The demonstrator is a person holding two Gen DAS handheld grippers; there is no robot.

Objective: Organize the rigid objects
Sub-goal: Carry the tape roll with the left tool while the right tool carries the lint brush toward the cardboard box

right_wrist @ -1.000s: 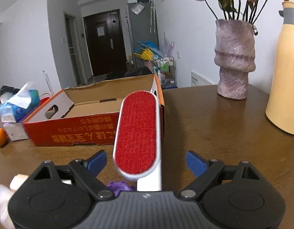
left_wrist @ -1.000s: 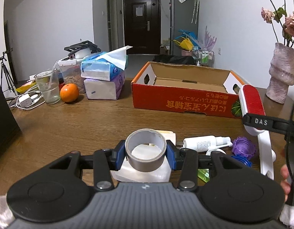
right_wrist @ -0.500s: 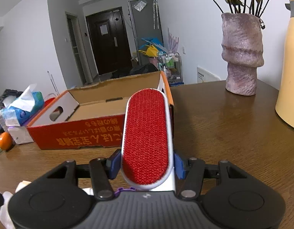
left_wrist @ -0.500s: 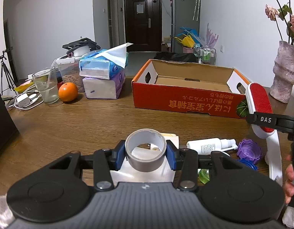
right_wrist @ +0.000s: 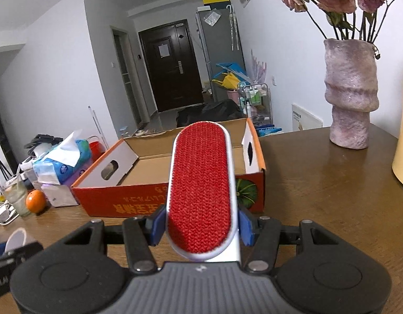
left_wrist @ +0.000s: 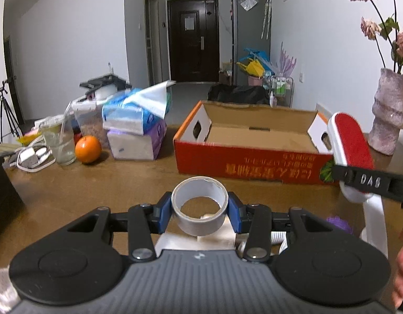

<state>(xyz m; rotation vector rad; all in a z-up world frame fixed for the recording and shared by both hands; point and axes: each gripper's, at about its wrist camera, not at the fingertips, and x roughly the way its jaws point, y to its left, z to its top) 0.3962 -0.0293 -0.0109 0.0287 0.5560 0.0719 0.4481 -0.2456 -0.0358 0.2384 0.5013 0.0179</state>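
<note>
The left gripper (left_wrist: 200, 210) has its jaws clamped on a grey tape roll (left_wrist: 200, 209), held above the desk (left_wrist: 96, 183). The right gripper (right_wrist: 201, 226) grips a red lint brush (right_wrist: 201, 196), pointing toward the open orange cardboard box (right_wrist: 138, 206) beyond.

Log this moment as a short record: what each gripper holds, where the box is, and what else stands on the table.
left gripper: jaws shut on the tape roll
right gripper: jaws shut on the lint brush
box: red cardboard, open, nothing visible inside, beyond both grippers
table: brown wood
left of box: tissue packs, orange, glass
right of box: vase with flowers
</note>
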